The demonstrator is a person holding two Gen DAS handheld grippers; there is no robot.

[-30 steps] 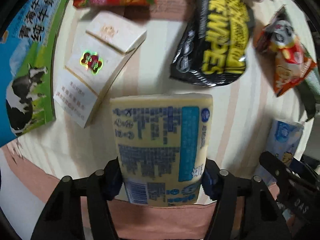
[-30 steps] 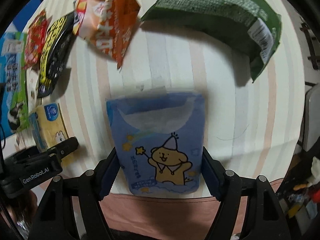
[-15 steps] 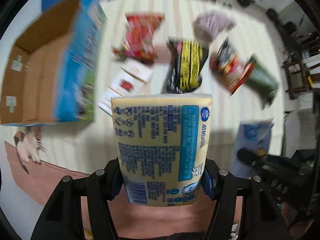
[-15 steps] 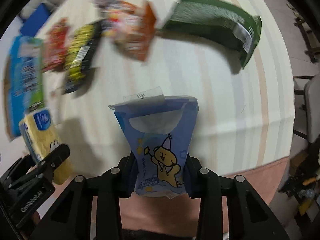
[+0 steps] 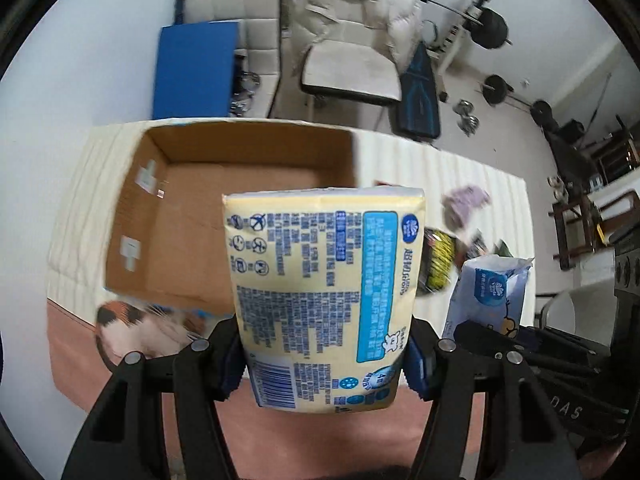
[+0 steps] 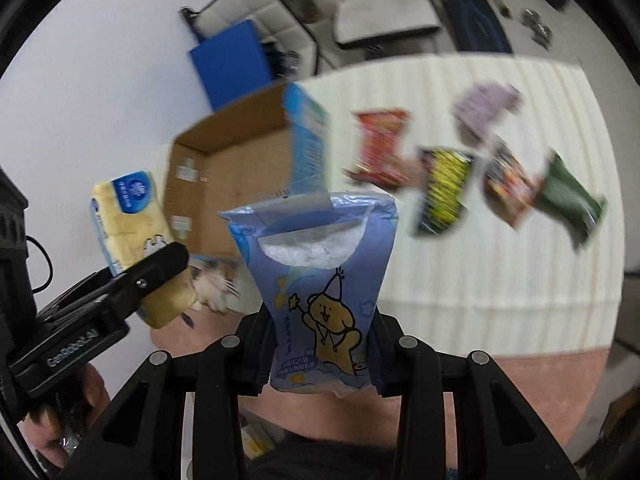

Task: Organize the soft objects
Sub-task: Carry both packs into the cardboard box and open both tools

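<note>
My left gripper [image 5: 326, 354] is shut on a yellow tissue pack [image 5: 324, 288] and holds it in the air, near the open cardboard box [image 5: 224, 216] on the striped table. The pack also shows in the right wrist view [image 6: 128, 224]. My right gripper [image 6: 320, 356] is shut on a blue tissue pack [image 6: 316, 276] with a bear drawing, squeezed at its waist and lifted above the table's front edge. The blue pack shows at the right of the left wrist view [image 5: 488, 292].
On the striped tablecloth [image 6: 460, 264] lie a red snack bag [image 6: 380, 148], a black-and-yellow wipes pack [image 6: 442, 188], an orange snack bag [image 6: 508, 184], a green bag [image 6: 568, 204] and a purple cloth [image 6: 486, 104]. A chair [image 5: 352, 60] and weights stand behind the table.
Both grippers have lifted their packs well above the table and tilted up. The open box now lies ahead of the left gripper. The right gripper has closed tighter on the blue pack.
</note>
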